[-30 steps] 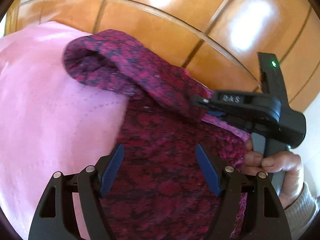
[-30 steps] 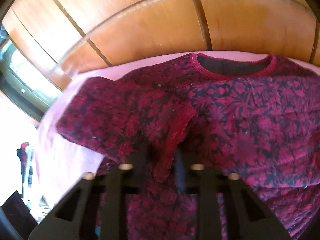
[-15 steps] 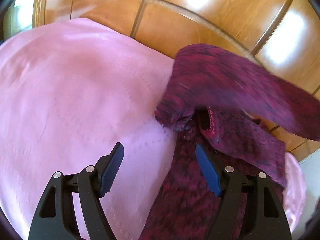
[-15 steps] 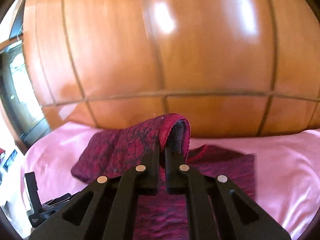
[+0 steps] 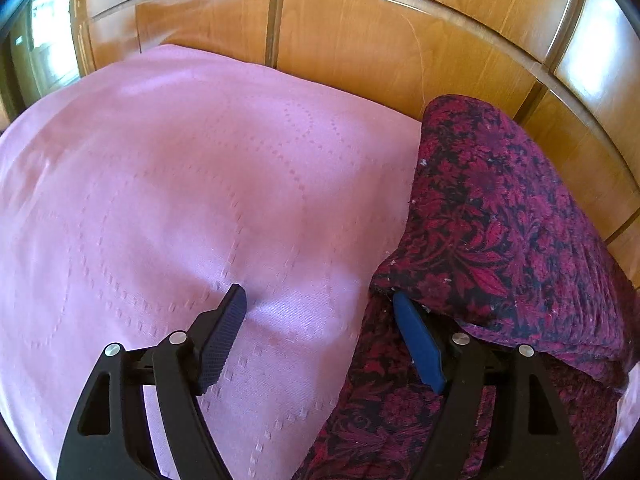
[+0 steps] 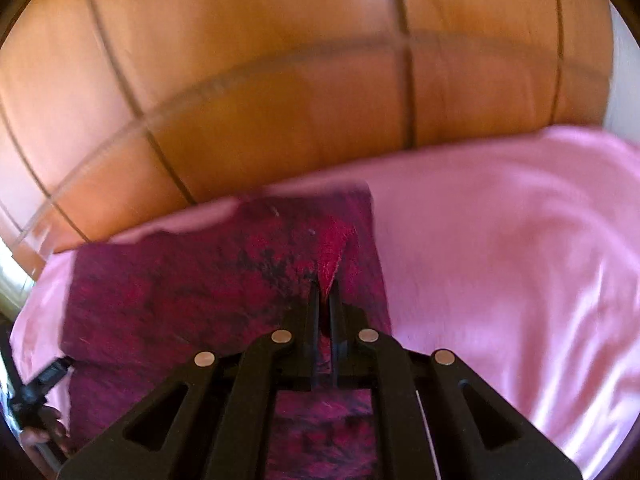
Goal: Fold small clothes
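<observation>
A dark red floral garment [image 5: 492, 240] lies folded over itself on a pink sheet [image 5: 180, 200]. In the left wrist view it fills the right side, its folded edge beside my open left gripper [image 5: 320, 312], whose right pad [image 5: 416, 344] touches the cloth. In the right wrist view the garment [image 6: 192, 288] lies as a folded rectangle, and my right gripper [image 6: 325, 292] is shut on its red-trimmed edge [image 6: 332, 256], holding it low over the fold. The left gripper shows at that view's lower left edge [image 6: 40, 384].
A glossy wooden headboard [image 5: 400, 40] stands behind the bed, close to the garment's far edge. The pink sheet [image 6: 500, 240] stretches right of the garment. A window [image 5: 44, 44] is at the far left.
My right gripper has carried the held edge across and down, laying the garment over itself. My left gripper has swung left off the cloth, staying open.
</observation>
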{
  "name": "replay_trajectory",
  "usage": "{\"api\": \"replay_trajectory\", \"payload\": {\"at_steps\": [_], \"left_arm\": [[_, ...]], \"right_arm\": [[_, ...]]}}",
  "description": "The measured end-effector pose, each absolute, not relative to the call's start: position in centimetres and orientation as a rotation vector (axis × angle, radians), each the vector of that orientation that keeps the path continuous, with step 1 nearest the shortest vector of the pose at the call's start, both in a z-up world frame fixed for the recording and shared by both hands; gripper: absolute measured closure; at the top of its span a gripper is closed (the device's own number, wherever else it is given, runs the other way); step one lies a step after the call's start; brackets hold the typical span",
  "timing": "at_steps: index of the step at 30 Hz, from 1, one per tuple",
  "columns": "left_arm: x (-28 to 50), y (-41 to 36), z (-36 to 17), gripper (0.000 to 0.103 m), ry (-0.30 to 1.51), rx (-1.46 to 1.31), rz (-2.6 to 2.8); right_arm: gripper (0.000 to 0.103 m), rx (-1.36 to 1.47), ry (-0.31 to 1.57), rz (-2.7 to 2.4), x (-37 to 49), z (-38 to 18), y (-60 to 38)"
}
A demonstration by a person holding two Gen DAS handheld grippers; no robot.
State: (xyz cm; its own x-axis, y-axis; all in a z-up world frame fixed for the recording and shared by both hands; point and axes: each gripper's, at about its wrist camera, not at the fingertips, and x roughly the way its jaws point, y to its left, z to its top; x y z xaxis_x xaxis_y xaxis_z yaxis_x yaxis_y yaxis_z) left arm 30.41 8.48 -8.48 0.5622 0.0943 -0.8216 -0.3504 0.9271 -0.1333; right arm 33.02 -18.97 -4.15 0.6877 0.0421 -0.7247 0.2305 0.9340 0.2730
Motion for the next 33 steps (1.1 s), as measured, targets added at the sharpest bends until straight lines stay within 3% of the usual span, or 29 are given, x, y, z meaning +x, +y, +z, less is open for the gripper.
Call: {"api": "replay_trajectory", "payload": {"at_steps": [11, 16, 25, 33], "left_arm": [[27.6, 12.4, -5.6, 0.033, 0.861, -0.493, 0.059], [31.8, 14.1, -4.9, 0.033, 0.907, -0.644, -0.075], [38.3, 13.2, -6.4, 0.033, 0.963, -0.670, -0.098], [41.5, 12.4, -7.6, 0.033, 1.029, -0.665, -0.146]], "right_arm": [[0.098, 0.398, 0.820, -0.059, 32.5, -4.6, -19.8], [0.098, 0.429, 0.814, -0.049, 31.9, -4.6, -20.3], [0.099, 0.386, 0.764, 0.016, 29.3, -1.4, -19.8], [0.099, 0.342, 0.854, -0.018, 29.7, -3.7, -19.9]]}}
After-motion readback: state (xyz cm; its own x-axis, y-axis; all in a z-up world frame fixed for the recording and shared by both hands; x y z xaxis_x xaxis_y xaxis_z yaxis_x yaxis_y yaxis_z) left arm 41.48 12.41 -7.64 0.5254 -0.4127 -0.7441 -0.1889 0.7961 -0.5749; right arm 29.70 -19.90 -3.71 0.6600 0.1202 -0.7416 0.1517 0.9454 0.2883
